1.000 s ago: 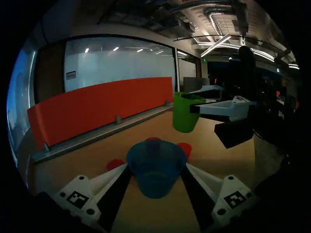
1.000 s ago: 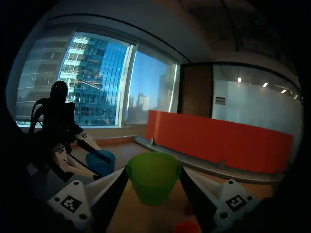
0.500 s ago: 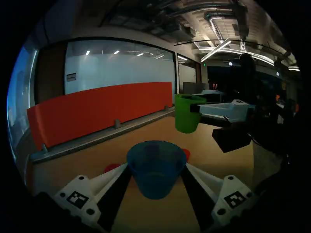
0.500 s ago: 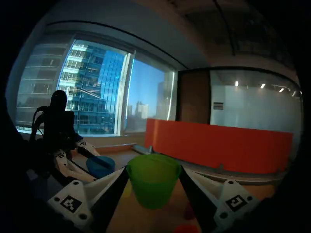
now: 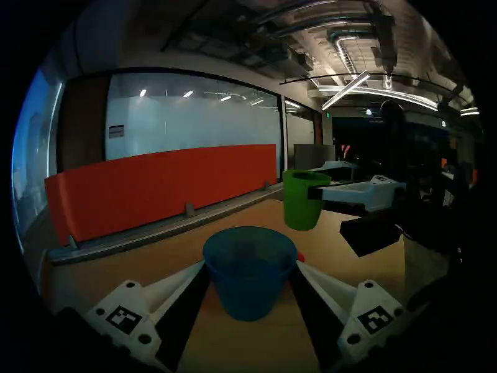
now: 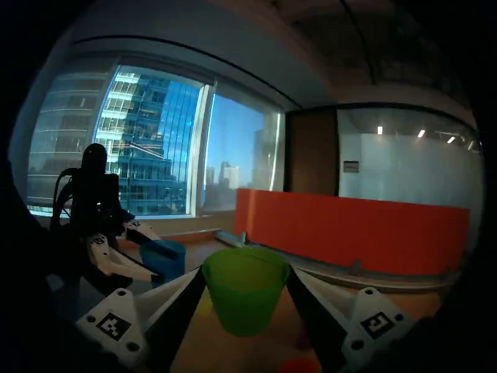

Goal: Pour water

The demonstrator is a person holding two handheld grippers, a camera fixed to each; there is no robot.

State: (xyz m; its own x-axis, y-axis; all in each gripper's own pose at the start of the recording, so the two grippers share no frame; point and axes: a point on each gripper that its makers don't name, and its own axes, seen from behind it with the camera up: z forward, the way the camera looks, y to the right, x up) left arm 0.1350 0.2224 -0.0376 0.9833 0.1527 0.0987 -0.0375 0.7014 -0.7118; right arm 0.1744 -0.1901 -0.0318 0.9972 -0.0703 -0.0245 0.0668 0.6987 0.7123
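My left gripper (image 5: 250, 276) is shut on an upright blue cup (image 5: 250, 270), held above the wooden table (image 5: 186, 242). My right gripper (image 6: 246, 292) is shut on an upright green cup (image 6: 246, 289). In the left gripper view the green cup (image 5: 303, 199) hangs ahead and to the right, held by the right gripper's white fingers (image 5: 360, 193). From the right gripper view the blue cup (image 6: 163, 258) sits to the left in the other gripper's fingers (image 6: 118, 261). The two cups are apart. I cannot see water in either.
An orange partition (image 5: 161, 180) on a metal rail runs along the table's far side, also an orange partition (image 6: 354, 230) in the right gripper view. A red spot (image 5: 300, 256) lies on the table behind the blue cup. Tall windows (image 6: 155, 149) stand at the left.
Both grippers have risen slightly, cups still held. In the left gripper view the green cup has dropped lower and nearer, and the red spots on the table have slid behind the blue cup.
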